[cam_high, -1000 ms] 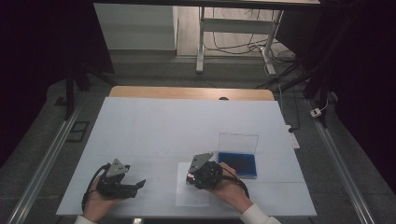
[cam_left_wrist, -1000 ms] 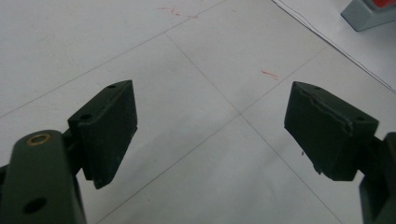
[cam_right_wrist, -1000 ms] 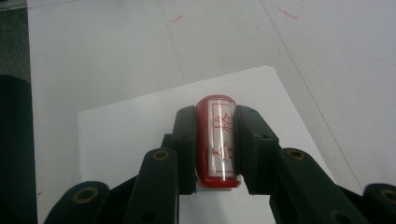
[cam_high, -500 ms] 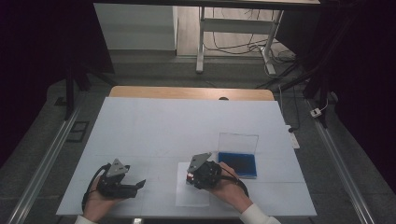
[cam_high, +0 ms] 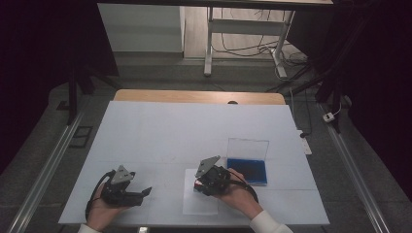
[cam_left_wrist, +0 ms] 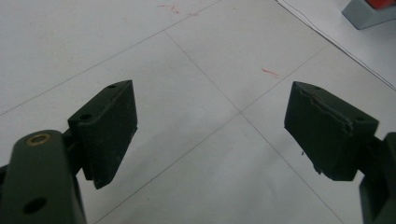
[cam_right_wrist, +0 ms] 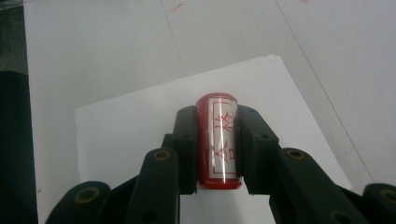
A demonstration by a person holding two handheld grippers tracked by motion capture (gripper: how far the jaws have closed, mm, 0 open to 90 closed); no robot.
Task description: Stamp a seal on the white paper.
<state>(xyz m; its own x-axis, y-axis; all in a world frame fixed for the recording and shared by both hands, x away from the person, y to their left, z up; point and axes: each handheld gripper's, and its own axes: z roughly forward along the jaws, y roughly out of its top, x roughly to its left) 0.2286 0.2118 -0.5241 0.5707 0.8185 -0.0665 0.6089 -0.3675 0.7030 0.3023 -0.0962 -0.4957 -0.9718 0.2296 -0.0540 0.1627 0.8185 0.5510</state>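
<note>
right gripper [cam_right_wrist: 218,154] clamped on red cylindrical stamp with white label [cam_right_wrist: 219,140] over white paper sheet [cam_right_wrist: 116,126] | left gripper [cam_left_wrist: 210,130] jaws apart, empty | risk: smudged print if stamp is tilted or slid

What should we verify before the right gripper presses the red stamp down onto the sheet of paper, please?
1. Stamp held firmly: ok. The right gripper has its jaws shut on the red stamp.
2. Stamp over the paper: ok. The sheet of paper lies beneath it.
3. Paper lying flat on the table: ok.
4. Stamp face inked: cannot tell; the face is hidden.
5. Left gripper out of the way: ok. It is open and empty, off to the side of the paper.
6. Blue ink pad case away from the paper: ok, lid open.
</note>
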